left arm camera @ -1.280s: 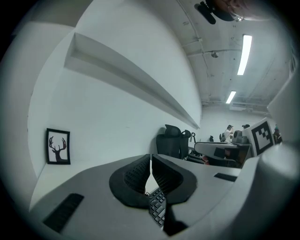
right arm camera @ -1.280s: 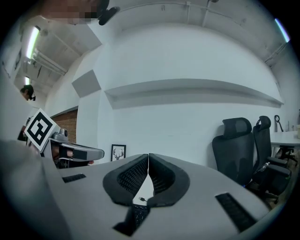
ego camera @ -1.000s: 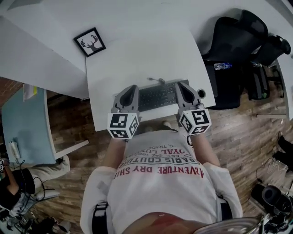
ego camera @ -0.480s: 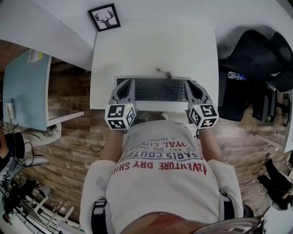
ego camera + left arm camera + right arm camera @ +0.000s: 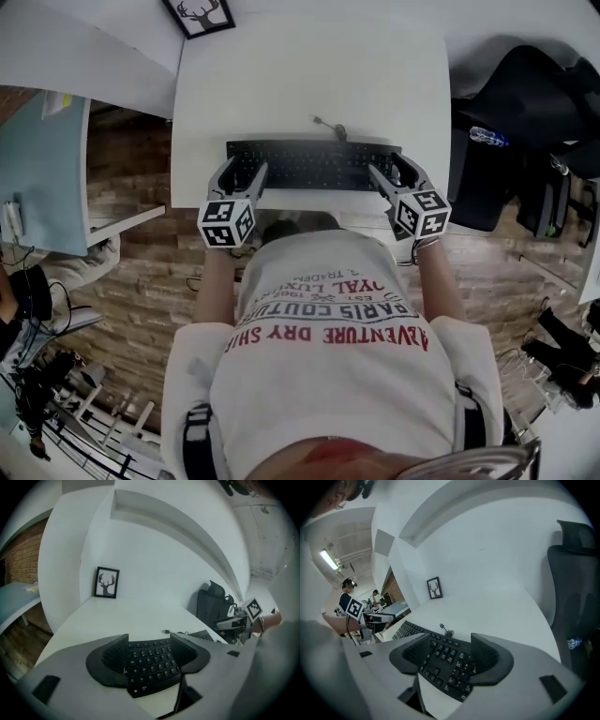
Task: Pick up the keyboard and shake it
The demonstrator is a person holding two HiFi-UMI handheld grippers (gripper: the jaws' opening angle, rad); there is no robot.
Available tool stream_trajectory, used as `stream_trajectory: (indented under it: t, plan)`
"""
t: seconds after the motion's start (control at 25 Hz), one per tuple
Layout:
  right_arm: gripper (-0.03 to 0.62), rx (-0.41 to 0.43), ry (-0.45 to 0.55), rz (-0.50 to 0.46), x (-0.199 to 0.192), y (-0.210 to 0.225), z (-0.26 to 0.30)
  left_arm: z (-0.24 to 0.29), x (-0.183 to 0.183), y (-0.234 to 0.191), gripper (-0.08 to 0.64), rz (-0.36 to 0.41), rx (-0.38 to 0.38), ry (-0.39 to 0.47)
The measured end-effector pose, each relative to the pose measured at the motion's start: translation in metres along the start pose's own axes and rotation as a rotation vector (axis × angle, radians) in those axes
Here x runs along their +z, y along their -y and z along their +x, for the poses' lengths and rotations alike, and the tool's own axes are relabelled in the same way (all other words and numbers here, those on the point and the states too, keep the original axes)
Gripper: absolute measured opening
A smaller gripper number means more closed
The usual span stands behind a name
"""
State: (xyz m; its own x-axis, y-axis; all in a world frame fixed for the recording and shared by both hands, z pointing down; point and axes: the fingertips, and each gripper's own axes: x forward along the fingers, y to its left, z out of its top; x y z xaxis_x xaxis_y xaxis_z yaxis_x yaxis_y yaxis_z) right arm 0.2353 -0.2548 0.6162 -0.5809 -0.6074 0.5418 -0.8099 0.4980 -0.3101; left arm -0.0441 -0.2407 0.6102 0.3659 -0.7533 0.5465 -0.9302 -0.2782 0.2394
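A black keyboard lies flat on the white table, near its front edge. My left gripper straddles the keyboard's left end and my right gripper its right end. Both sets of jaws have just been opening and now stand wide. In the left gripper view the keyboard shows between the spread jaws of the left gripper, with the pads off it. The right gripper view has the keyboard the same way between the jaws of the right gripper. A short cable leaves the keyboard's far edge.
A framed deer picture leans at the table's far left corner. A black office chair with a water bottle stands right of the table. A light blue table is at the left. The floor is wood.
Both grippers came down with the keyboard from in front of the body to the table. Their jaws, shut on its ends before, now stand apart and the keyboard rests flat.
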Motion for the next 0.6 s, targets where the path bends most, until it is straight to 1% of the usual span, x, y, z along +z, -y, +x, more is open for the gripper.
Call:
stream_trajectory:
  t: [0.12,0.2,0.28,0.4,0.48,0.6]
  plan:
    - [0.289,-0.034,-0.053,0.067,-0.015,0.031,0.007,0.014,-0.015,-0.037,0.303,-0.074,0.037,-0.067]
    - [0.298,-0.048,-0.087,0.122,-0.026,0.05,0.005,0.02,-0.026,-0.054,0.323,-0.116,0.04,-0.124]
    - [0.302,-0.046,-0.123,0.158,-0.038,0.064,0.005,0.026,-0.037,-0.066,0.33,-0.136,0.021,-0.178]
    - [0.304,-0.025,-0.171,0.206,-0.056,0.079,0.009,0.036,-0.053,-0.073,0.333,-0.147,-0.027,-0.254]
    - [0.304,-0.007,-0.193,0.232,-0.064,0.083,0.012,0.04,-0.058,-0.073,0.333,-0.156,-0.065,-0.285]
    - [0.302,0.032,-0.22,0.258,-0.069,0.081,0.019,0.046,-0.058,-0.073,0.333,-0.156,-0.109,-0.309]
